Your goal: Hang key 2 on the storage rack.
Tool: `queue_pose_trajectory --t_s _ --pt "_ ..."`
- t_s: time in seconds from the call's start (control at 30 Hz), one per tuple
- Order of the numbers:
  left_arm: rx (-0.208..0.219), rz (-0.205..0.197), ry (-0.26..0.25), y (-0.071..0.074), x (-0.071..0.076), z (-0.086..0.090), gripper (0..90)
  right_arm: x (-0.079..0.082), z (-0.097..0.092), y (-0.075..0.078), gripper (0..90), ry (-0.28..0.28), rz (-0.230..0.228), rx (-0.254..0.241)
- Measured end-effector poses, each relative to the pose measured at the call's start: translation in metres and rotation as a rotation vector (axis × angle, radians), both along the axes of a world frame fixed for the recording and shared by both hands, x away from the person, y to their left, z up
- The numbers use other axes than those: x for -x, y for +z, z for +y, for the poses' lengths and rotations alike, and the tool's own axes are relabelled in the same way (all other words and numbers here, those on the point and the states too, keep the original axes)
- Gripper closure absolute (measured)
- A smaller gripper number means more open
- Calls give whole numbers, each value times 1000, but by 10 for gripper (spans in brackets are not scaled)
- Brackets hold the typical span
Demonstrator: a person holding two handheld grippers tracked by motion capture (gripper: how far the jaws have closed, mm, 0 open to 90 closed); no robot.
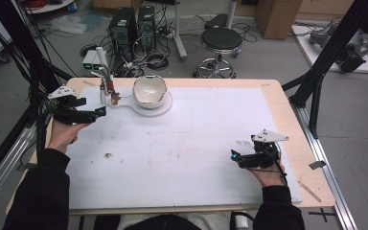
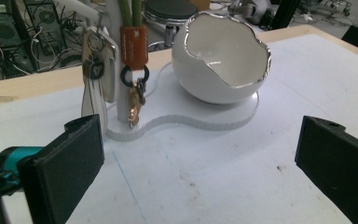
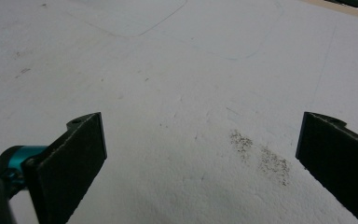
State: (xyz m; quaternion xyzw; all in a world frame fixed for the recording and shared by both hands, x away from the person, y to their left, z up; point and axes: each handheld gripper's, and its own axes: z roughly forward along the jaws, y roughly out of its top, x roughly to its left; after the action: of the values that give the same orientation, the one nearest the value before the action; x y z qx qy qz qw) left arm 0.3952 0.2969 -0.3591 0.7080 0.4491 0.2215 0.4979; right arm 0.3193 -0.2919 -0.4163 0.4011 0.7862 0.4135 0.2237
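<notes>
Two keyrings beside one bowl

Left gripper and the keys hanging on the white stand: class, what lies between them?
Nothing but bare white table cover. In the left gripper view, the open left gripper faces the keys on the stand, apart from them.

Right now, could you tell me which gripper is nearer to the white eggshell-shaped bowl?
The left gripper. It sits just left of the bowl, jaws open and facing it across the stand's post. The right gripper rests far off, near the table's front right, jaws open over bare board.
</notes>
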Motion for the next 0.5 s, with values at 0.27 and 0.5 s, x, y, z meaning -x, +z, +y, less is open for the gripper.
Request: queue_pose_trajectory --t_s 0.27,0.5 --pt "-49 14 -48 -10 18 -9 17 0 0 -1 7 -2 16 1" --pt "-85 8 -71 -18 29 -17 17 1 0 0 8 1 3 -2"
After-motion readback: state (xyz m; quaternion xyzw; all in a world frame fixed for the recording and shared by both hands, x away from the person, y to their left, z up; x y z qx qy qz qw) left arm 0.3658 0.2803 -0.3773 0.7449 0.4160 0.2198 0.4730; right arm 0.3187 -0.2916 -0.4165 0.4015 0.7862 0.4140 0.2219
